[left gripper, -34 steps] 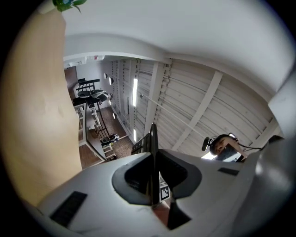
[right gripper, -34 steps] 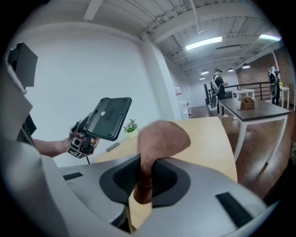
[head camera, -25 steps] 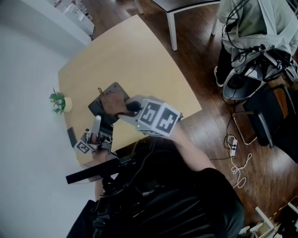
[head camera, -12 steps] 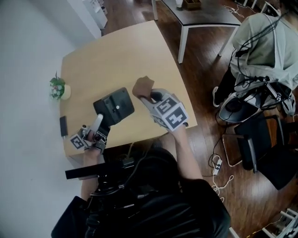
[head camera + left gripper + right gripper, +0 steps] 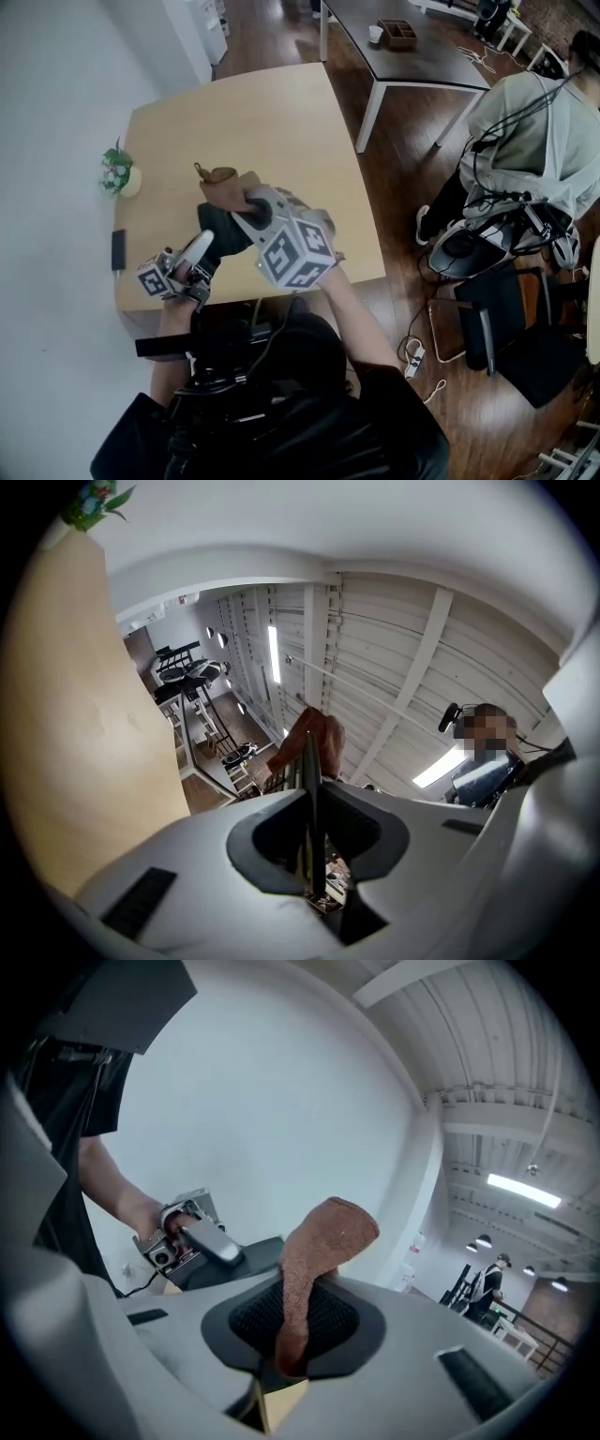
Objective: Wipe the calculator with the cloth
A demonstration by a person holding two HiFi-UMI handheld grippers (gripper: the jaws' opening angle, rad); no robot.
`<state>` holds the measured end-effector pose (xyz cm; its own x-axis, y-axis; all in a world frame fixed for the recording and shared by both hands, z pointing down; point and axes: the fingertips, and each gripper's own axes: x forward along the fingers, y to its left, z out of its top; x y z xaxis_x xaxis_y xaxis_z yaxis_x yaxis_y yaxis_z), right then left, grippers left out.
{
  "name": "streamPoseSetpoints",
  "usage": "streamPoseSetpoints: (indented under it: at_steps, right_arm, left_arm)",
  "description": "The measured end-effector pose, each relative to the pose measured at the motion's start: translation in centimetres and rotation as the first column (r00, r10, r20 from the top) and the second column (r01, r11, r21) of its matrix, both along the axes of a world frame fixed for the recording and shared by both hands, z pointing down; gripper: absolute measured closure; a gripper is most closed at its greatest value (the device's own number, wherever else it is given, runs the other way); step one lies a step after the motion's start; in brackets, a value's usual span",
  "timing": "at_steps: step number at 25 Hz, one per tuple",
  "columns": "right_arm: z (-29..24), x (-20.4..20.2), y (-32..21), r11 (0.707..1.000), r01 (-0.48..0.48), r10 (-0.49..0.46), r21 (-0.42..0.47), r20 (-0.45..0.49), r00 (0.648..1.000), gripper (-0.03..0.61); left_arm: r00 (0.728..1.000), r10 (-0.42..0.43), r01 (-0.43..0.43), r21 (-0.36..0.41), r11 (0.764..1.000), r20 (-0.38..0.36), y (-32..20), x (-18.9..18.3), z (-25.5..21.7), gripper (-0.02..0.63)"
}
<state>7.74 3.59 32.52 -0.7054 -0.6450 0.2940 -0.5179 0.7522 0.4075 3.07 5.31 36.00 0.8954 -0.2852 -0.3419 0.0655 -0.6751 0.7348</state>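
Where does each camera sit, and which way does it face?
Head view: head-mounted, facing down at the light wooden table; both forearms show.
Left gripper view: on the left gripper, facing the ceiling; jaws clamp the thin black calculator.
Right gripper view: on the right gripper, facing the white wall; left hand shows.
All share the brown textured cloth.

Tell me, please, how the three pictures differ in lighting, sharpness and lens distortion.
Head view: even light and a sharp picture, no hard shadows on the table, and little bending. Left gripper view: strong fisheye with dark corners, the ceiling lamp is blown out, and the calculator shows edge-on. Right gripper view: also fisheye, the white wall is bright, and the cloth is sharp.
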Motion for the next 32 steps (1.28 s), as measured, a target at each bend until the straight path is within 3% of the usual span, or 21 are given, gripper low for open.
streamPoseSetpoints:
  at_steps: [6, 9, 11, 13, 15, 19, 21, 26, 29, 32]
  right_arm:
    - [4.4, -2.0, 4.2, 0.998, 0.067, -0.069, -0.019, -0.167, 0.984, 0.528]
    - [8.5, -2.3, 7.0, 0.987, 0.113, -0.139, -0.111, -0.262, 0.955, 0.528]
    - [9.9, -1.6, 7.8, 0.974, 0.12, -0.166, -0.191, -0.244, 0.955, 0.528]
    - [9.1, -0.1, 6.9, 0.97, 0.087, -0.126, -0.228, -0.163, 0.979, 0.529]
    - [6.3, 1.7, 4.5, 0.982, 0.005, -0.023, -0.191, -0.093, 0.995, 0.529]
    - [-0.9, 3.1, -0.9, 0.989, -0.148, 0.148, 0.01, -0.013, 0.989, 0.529]
    - [-2.0, 1.9, -2.1, 0.987, -0.144, 0.146, 0.066, -0.035, 0.989, 0.529]
    - [1.5, -1.3, -0.7, 0.995, -0.055, 0.074, 0.079, -0.253, 0.965, 0.529]
    - [4.1, -2.4, 1.6, 0.998, -0.026, 0.042, 0.055, -0.317, 0.947, 0.528]
    - [7.4, -2.9, 4.0, 1.0, -0.006, -0.004, -0.026, -0.354, 0.935, 0.528]
  left_arm:
    - [0.996, -0.063, 0.06, -0.039, 0.997, -0.057, -1.6, -1.5, -0.7, 0.551]
    - [0.996, -0.083, 0.081, -0.039, 0.996, -0.041, -2.1, -1.7, -0.5, 0.551]
    - [0.996, -0.09, 0.089, -0.045, 0.995, -0.026, -2.4, -1.9, 0.0, 0.552]
    - [0.995, -0.096, 0.095, -0.056, 0.994, -0.012, -2.5, -2.1, 0.6, 0.552]
    - [0.995, -0.095, 0.095, -0.054, 0.994, 0.006, -2.6, -2.1, 1.0, 0.552]
    - [0.996, -0.07, 0.071, -0.029, 0.997, 0.047, -2.2, -1.2, 1.1, 0.552]
    - [0.997, -0.059, 0.06, -0.021, 0.998, 0.058, -2.1, -0.5, 1.1, 0.552]
    - [0.994, -0.081, 0.083, -0.031, 0.996, 0.07, -2.5, 0.1, 0.9, 0.551]
    - [0.994, -0.106, 0.107, -0.062, 0.992, 0.026, -3.1, -0.6, 0.6, 0.551]
    - [0.991, -0.134, 0.134, -0.087, 0.987, -0.001, -3.8, -1.4, 0.8, 0.55]
